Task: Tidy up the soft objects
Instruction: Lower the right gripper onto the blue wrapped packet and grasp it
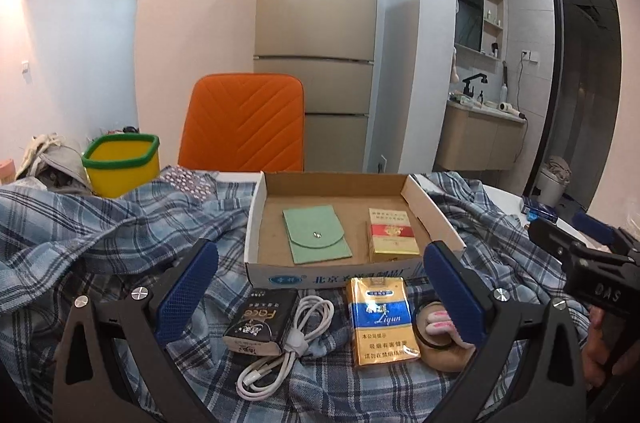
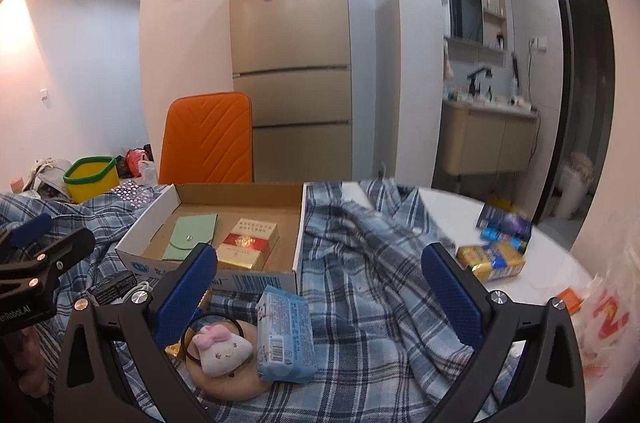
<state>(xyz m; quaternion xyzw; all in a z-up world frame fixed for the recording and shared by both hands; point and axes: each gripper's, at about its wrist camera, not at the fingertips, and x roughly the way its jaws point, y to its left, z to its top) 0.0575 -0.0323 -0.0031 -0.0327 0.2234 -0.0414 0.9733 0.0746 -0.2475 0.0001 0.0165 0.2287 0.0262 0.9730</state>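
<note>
On a plaid cloth (image 1: 120,223) over the desk, the left tool (image 1: 320,287) hovers with fingers apart above a black pack (image 1: 260,319), white cable (image 1: 296,335) and gold pack (image 1: 380,319). Right tool (image 2: 320,291), also apart, hovers near a plush toy (image 2: 222,351) and blue tissue pack (image 2: 286,335), before a cardboard tray (image 2: 296,255).

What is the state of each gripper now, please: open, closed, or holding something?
Left gripper: open, fingers wide apart, holding nothing, above the items on the plaid cloth.
Right gripper: open, fingers wide apart, holding nothing.
</note>
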